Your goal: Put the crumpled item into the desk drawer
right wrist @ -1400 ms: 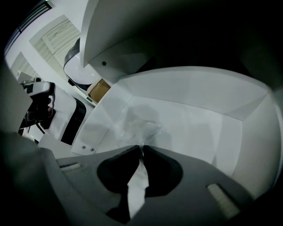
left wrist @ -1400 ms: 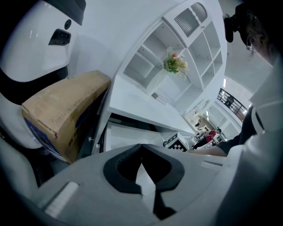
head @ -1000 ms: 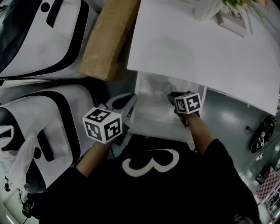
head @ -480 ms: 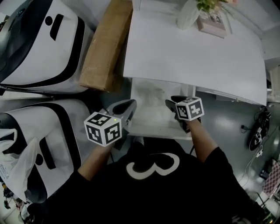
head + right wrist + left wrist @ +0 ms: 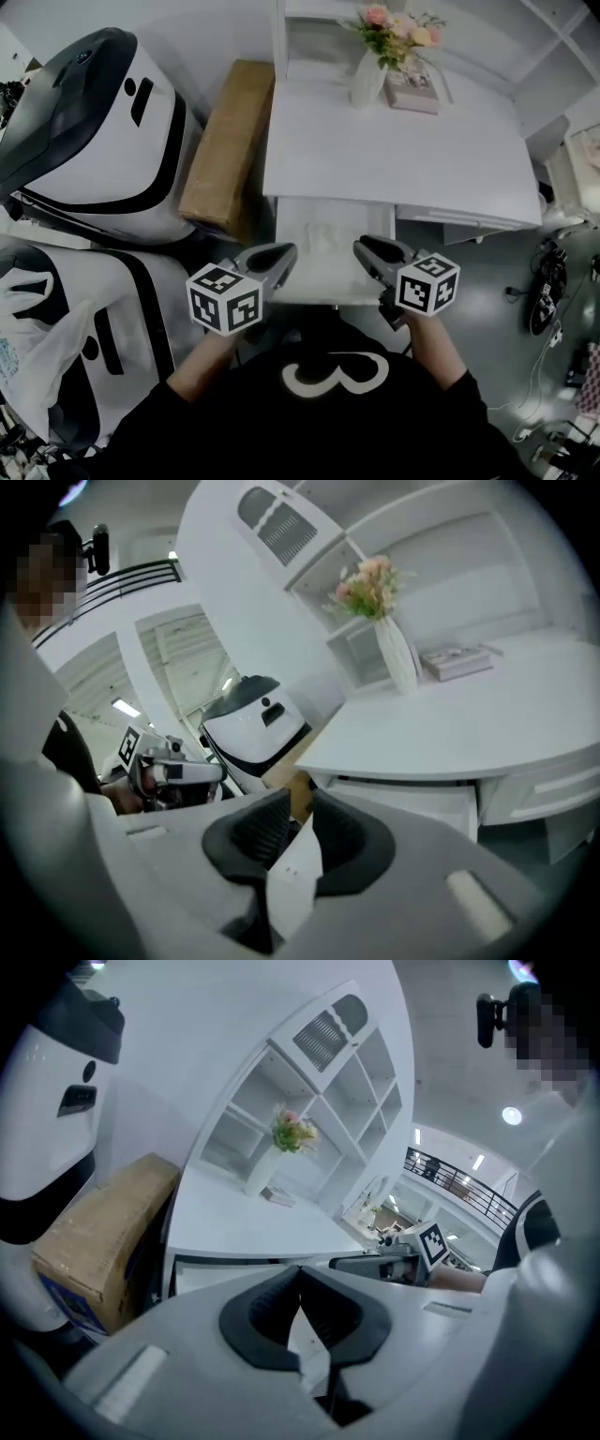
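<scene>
Both grippers have drawn back from the open drawer [image 5: 375,220] under the white bench [image 5: 394,150]. At left, the left gripper [image 5: 279,253] hangs by the drawer's front corner, fingers [image 5: 262,1316] clenched on nothing. Between the 2 tools, the crumpled item [image 5: 323,239] lies inside the drawer. At right, the right gripper [image 5: 364,249] is closing, fingers [image 5: 352,841] a slit apart with nothing between them. If the drawer is pushed home, the puffy wad could snag under the bench edge. The only legible mark is a white 3 [image 5: 336,373] on the person's black shirt; the print on the book [image 5: 412,89] is too small to read.
</scene>
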`<state>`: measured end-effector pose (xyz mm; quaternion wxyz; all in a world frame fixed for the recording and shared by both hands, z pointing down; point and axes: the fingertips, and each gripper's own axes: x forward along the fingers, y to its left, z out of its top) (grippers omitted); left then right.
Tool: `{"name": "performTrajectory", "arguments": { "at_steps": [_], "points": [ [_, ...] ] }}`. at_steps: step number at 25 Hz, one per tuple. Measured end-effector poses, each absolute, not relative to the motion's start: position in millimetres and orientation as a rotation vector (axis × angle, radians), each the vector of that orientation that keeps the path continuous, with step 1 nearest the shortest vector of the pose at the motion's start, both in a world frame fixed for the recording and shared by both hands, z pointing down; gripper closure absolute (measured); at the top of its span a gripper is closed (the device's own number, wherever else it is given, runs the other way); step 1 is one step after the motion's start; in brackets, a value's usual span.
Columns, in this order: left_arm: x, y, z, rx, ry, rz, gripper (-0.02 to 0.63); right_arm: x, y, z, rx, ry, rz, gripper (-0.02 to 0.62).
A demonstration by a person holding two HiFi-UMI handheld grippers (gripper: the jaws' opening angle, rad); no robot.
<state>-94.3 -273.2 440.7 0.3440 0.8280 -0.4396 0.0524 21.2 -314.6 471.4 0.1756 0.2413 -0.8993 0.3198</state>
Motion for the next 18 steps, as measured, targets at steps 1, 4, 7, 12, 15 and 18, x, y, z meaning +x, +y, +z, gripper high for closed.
{"name": "performTrajectory", "arguments": {
  "at_steps": [1, 4, 7, 12, 15, 18],
  "points": [
    [-91.4, -268.7, 431.9, 2.174, -1.133, 0.129, 0.598, 22.1, -308.0, 456.7, 0.698, -2.580, 0.874, 0.528],
    [-82.1, -254.0, 405.8, 2.240, -1.106, 0.107, 0.598, 24.0, -287.5, 417.9, 0.733, -2.665, 0.782, 0.563],
    [-72.1, -238.7, 382.7, 2.300, -1.077, 0.088, 0.598, 25.3, -266.9, 389.8, 0.764, -2.730, 0.718, 0.591],
    [-63.3, -216.1, 352.5, 2.383, -1.048, 0.059, 0.598, 26.1, -236.5, 361.8, 0.805, -2.805, 0.709, 0.592],
    [-63.6, -204.3, 345.7, 2.404, -1.045, 0.053, 0.598, 24.5, -221.3, 354.4, 0.818, -2.828, 0.697, 0.592],
    [-63.8, -196.9, 341.5, 2.418, -1.035, 0.046, 0.598, 23.5, -210.9, 347.8, 0.830, -2.846, 0.668, 0.593]
  ]
}}
